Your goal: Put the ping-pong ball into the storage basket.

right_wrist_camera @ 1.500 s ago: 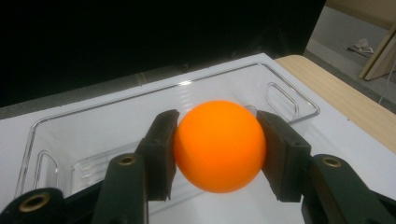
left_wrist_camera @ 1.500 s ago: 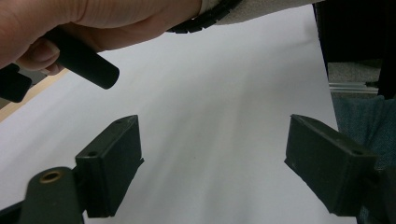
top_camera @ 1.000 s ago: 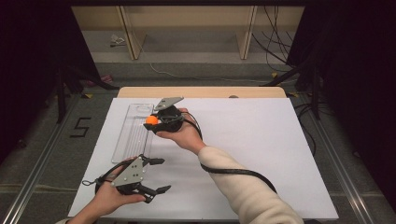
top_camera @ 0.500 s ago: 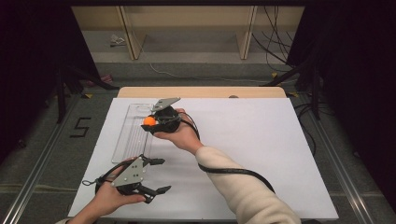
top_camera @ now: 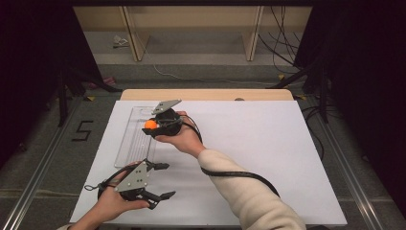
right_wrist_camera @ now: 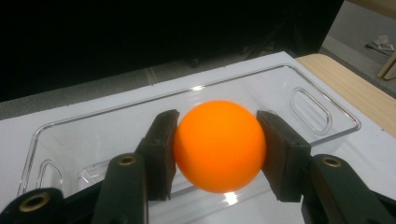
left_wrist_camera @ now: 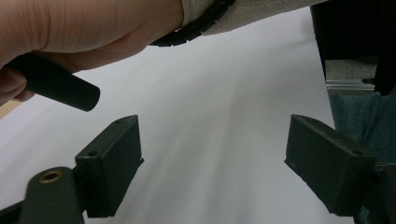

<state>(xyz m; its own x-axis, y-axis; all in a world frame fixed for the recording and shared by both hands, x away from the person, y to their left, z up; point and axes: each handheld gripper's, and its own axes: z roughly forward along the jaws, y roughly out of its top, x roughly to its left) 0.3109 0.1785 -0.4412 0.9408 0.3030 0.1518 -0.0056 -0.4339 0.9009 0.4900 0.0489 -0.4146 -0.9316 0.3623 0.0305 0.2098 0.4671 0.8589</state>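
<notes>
An orange ball (right_wrist_camera: 218, 144) is pinched between the two black pads of my right gripper (right_wrist_camera: 217, 148), which is shut on it. In the high view the orange ball (top_camera: 151, 124) hangs just over the right edge of a clear plastic tray (top_camera: 135, 136), with the right gripper (top_camera: 152, 125) pointing left. The tray (right_wrist_camera: 280, 86) lies behind the ball in the right gripper view, with nothing in it that I can see. My left gripper (top_camera: 163, 180) rests near the table's front left, jaws open and nothing between them. Its pads (left_wrist_camera: 116, 158) stand wide apart over the white sheet.
A white sheet (top_camera: 268, 158) covers the table; a strip of bare wood (top_camera: 206, 94) shows at the far edge. The right forearm (top_camera: 239, 187) crosses the table's middle, trailing a black cable. Dark floor and shelf legs lie beyond the table.
The right gripper with the ball has shifted slightly left over the tray's edge. The left gripper has stayed where it was.
</notes>
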